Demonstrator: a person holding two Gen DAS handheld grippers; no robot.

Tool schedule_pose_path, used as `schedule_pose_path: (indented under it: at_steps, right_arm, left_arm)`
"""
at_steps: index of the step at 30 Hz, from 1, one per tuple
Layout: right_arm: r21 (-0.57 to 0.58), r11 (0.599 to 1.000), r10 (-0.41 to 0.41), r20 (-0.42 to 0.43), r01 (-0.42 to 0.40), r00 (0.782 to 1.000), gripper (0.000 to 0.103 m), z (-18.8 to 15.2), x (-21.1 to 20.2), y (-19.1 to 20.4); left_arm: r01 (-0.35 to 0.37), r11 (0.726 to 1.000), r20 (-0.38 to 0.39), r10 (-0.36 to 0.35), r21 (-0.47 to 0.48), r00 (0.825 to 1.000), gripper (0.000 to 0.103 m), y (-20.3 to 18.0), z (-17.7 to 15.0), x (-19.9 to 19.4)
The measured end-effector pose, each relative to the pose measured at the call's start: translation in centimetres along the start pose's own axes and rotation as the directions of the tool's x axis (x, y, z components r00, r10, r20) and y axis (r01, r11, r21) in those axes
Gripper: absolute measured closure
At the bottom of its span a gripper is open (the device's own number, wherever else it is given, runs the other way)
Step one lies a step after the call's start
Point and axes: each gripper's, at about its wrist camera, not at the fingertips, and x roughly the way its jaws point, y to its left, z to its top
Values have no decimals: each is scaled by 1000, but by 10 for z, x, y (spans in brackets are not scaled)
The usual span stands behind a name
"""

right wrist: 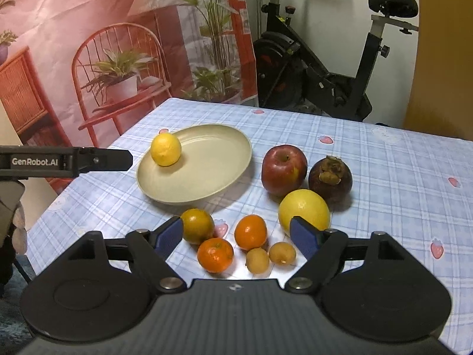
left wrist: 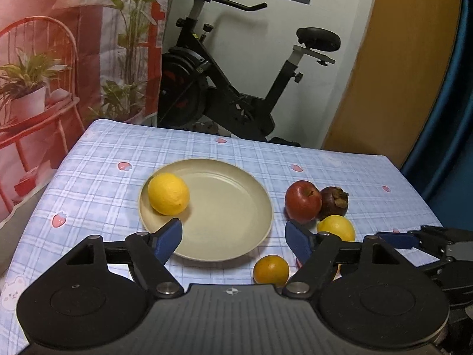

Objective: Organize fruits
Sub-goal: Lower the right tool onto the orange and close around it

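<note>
- The table (right wrist: 384, 159) wears a blue checked cloth with strawberry prints; an exercise bike (left wrist: 224, 82) stands beyond its far edge, and a printed backdrop (right wrist: 103, 44) hangs past its left edge.
- The left gripper (left wrist: 233, 238) stands wide open with nothing between its blue pads, hovering over the near rim of the plate (left wrist: 236, 207); the pads touch nothing.
- The right gripper (right wrist: 236, 235) is likewise wide open and empty, poised above the cluster of small fruit at the near edge, with no visible contact.
- One beige plate sits left of the table's centre, carrying one lemon (right wrist: 165, 149) against its left rim.
- One red apple (right wrist: 283, 168) lies right of the plate, touching one dark mangosteen (right wrist: 330, 177) on its right.
- A second lemon (right wrist: 304, 211) rests just in front of those two, making two lemons in all.
- Three oranges (right wrist: 250, 232) gather near the near edge, in front of the plate.
- Two small tan fruits (right wrist: 282, 253) lie side by side just beside the oranges.
- The right wrist view alone shows all three oranges and the tan pair; the left wrist view shows just one orange, the rest hidden by the gripper body.
- Each view catches the other gripper at its edge.
</note>
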Motion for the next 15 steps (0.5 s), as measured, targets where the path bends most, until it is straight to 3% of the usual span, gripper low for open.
schedule_pose_path:
  at_steps: [5, 15]
  right_arm:
    - [-44, 999, -6, -35, 5, 999, 22, 5, 16, 7]
    - [-126, 990, 67, -22, -69, 998, 24, 10, 41, 13]
  left_arm:
    - [-6, 1000, -14, 6, 22, 1000, 25, -1, 0, 7]
    - [-1, 1000, -51, 1, -6, 999, 28, 11, -4, 36]
